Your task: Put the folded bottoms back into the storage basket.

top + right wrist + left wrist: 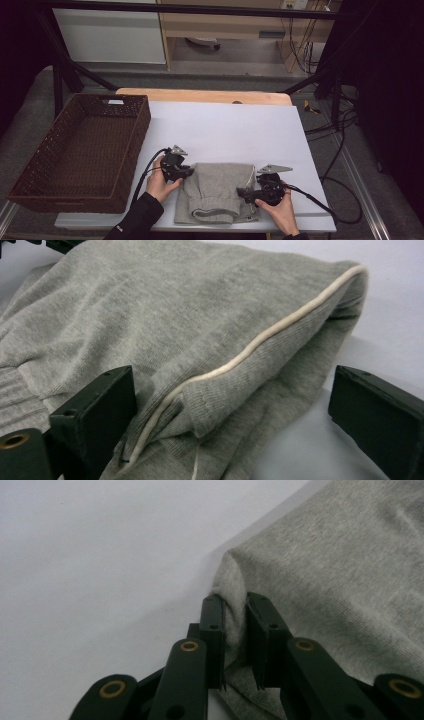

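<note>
- folded grey garment lies at near edge of the white desk, between both hands.
- left gripper at garment's left edge, jaws clenched on a fold of the fabric.
- right gripper at garment's right edge, jaws spread wide around the piped edge, not pressing it.
- brown wicker basket sits left, apart from garment.

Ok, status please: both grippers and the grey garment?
Left gripper shut on garment edge. Right gripper open, fingers astride other edge. Nothing in the way.
</note>
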A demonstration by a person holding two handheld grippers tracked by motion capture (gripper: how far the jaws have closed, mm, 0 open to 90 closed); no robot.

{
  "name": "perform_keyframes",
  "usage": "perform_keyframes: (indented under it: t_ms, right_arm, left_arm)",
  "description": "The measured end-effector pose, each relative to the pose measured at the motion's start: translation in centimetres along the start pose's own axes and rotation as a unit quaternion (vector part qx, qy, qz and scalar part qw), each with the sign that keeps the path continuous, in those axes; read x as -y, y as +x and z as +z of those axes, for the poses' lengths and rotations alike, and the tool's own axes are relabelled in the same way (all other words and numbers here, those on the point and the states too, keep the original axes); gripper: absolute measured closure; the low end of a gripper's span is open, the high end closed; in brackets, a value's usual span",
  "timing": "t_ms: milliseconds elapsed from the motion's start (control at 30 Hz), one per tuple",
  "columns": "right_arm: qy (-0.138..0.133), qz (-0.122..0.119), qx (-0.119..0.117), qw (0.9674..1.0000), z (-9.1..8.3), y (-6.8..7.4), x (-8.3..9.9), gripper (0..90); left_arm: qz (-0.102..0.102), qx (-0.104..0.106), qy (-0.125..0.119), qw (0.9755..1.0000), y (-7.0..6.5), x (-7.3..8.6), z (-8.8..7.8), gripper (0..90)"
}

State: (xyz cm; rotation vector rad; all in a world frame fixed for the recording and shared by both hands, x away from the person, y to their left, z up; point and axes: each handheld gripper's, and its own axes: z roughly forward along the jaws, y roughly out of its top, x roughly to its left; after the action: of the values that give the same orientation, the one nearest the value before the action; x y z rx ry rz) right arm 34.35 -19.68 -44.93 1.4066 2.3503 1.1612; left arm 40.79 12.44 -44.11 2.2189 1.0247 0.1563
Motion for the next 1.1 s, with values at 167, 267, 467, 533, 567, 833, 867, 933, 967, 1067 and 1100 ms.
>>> perform_keyframes:
  t_ms: [167,267,467,533,567,833,867,933,967,1067,1100]
  right_arm:
    - [0.007,0.002,-0.005,1.0000,0.1,0.1,0.1,11.2]
    - [0.008,-0.001,0.001,1.0000,0.2,0.2,0.2,12.9]
    - [0.014,-0.007,-0.002,0.9999,-0.1,0.4,0.3,21.1]
    - [0.016,-0.008,-0.006,0.9998,-0.1,0.6,0.4,26.2]
    - [0.019,-0.007,-0.008,0.9998,-0.2,0.6,0.4,28.0]
    - [0.026,-0.002,-0.016,0.9995,-0.3,1.1,0.4,47.1]
    - [0.027,0.000,-0.019,0.9995,-0.3,1.1,0.4,49.9]
    - [0.026,0.004,-0.019,0.9995,-0.2,1.1,0.3,54.1]
    - [0.027,0.006,-0.021,0.9994,-0.2,1.1,0.3,57.1]
    - [0.027,0.011,-0.027,0.9992,-0.1,1.1,0.4,62.2]
    - [0.028,0.014,-0.029,0.9991,-0.1,1.1,0.3,63.5]
  left_arm:
    - [0.000,0.002,0.000,1.0000,0.1,0.0,0.0,77.7]
    - [0.000,0.004,0.000,1.0000,0.1,0.1,0.0,77.7]
    - [0.000,0.004,-0.002,1.0000,0.1,0.1,0.0,77.7]
    - [0.001,0.004,-0.003,1.0000,0.2,0.1,0.0,77.7]
    - [0.000,0.005,-0.004,1.0000,0.2,0.2,0.0,77.7]
    - [-0.003,0.007,-0.005,1.0000,0.2,0.2,0.0,77.6]
    - [-0.002,0.007,-0.005,1.0000,0.2,0.2,0.0,77.7]
    - [-0.002,0.008,-0.006,1.0000,0.2,0.2,0.0,77.6]
    - [-0.002,0.008,-0.006,1.0000,0.2,0.2,0.0,77.6]
    - [-0.002,0.008,-0.006,1.0000,0.2,0.2,0.0,77.7]
    - [-0.002,0.008,-0.006,0.9999,0.2,0.2,0.0,77.7]
